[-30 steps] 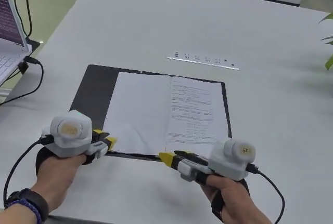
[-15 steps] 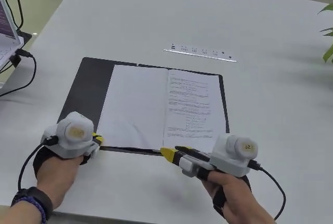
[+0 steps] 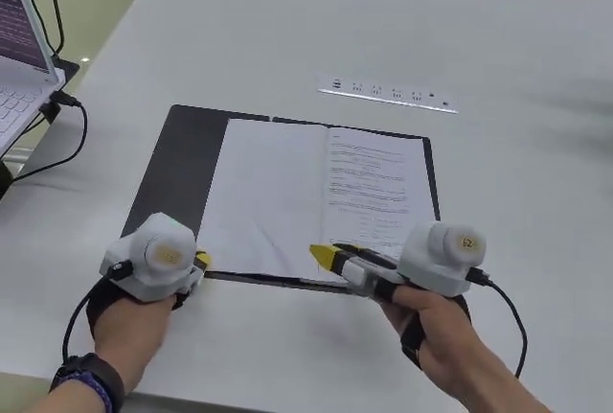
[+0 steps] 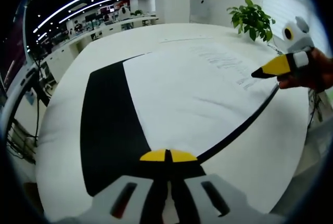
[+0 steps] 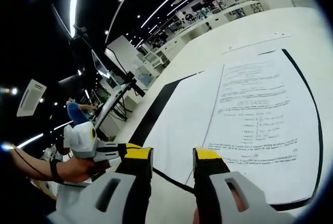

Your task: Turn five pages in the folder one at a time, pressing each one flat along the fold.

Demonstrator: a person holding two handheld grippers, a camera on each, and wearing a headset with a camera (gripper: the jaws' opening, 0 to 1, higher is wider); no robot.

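The folder (image 3: 177, 159) lies open on the white table, its black cover (image 4: 112, 125) bare at the left. A blank white page (image 3: 263, 193) lies left of the fold and a printed page (image 3: 378, 197) right of it. My left gripper (image 3: 198, 262) rests at the folder's near left edge, by the blank page's corner; in the left gripper view it (image 4: 167, 155) is shut with nothing in it. My right gripper (image 3: 323, 256) hovers over the near end of the fold; in the right gripper view it (image 5: 173, 159) is open and empty above the printed page (image 5: 265, 130).
A laptop (image 3: 14, 58) stands at the table's far left edge, with a black cable (image 3: 59, 149) trailing toward the folder. A socket strip (image 3: 388, 93) is set into the table beyond the folder. A green plant (image 4: 252, 18) stands off to the right.
My right gripper has moved forward from below the folder's near edge to over the bottom of the fold. My left gripper has stayed at the folder's near left edge. The head camera shifted.
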